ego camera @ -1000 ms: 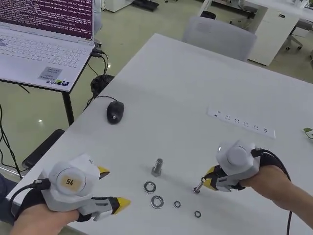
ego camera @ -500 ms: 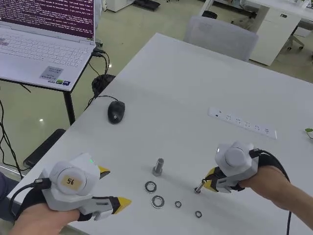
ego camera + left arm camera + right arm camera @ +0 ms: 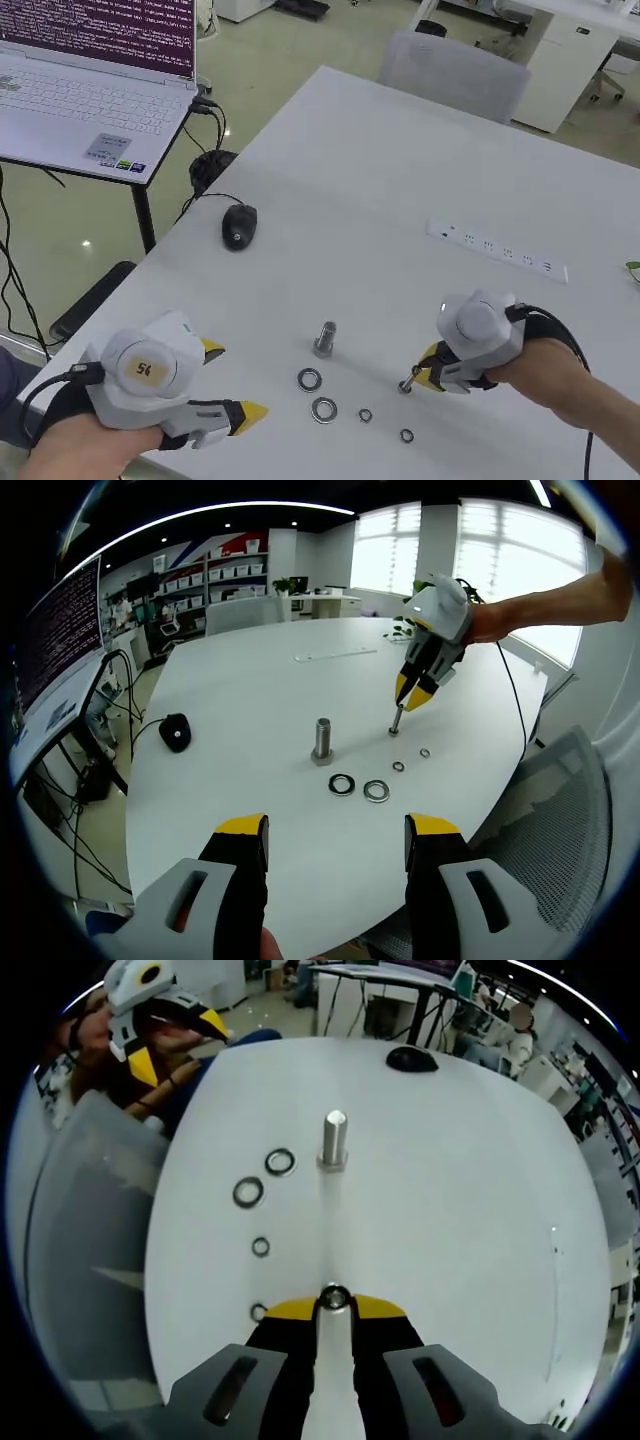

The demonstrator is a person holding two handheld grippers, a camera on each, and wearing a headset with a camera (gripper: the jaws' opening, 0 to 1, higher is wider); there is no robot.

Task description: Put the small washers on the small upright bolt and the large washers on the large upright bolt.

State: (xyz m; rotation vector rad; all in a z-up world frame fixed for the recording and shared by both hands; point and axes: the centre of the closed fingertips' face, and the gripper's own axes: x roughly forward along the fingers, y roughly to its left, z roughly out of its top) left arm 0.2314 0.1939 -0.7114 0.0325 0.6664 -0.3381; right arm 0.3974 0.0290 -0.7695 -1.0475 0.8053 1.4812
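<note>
Head view. White table. One large bolt, upright, near the near edge. Two large washers, flat, between that bolt and the near edge, just beside each other. Two small washers, flat, to their right and closer still to the near edge. One small bolt, clamped in the closed yellow tips of the right gripper, its lower end at the table top. The right hand reaches in from the right edge. Left gripper at the near-left corner, jaws spread, holding nothing. One mouse by the left edge; one power strip towards the far right.

Left gripper view. Own two jaws wide apart, level above the near edge. Beyond them: two large washers, two small washers, one large bolt, and the small bolt leaning under the other gripper's tips.

Right gripper view. Own jaws closed on the small bolt, its end showing between the tips. All four washers lie loose to their left.
</note>
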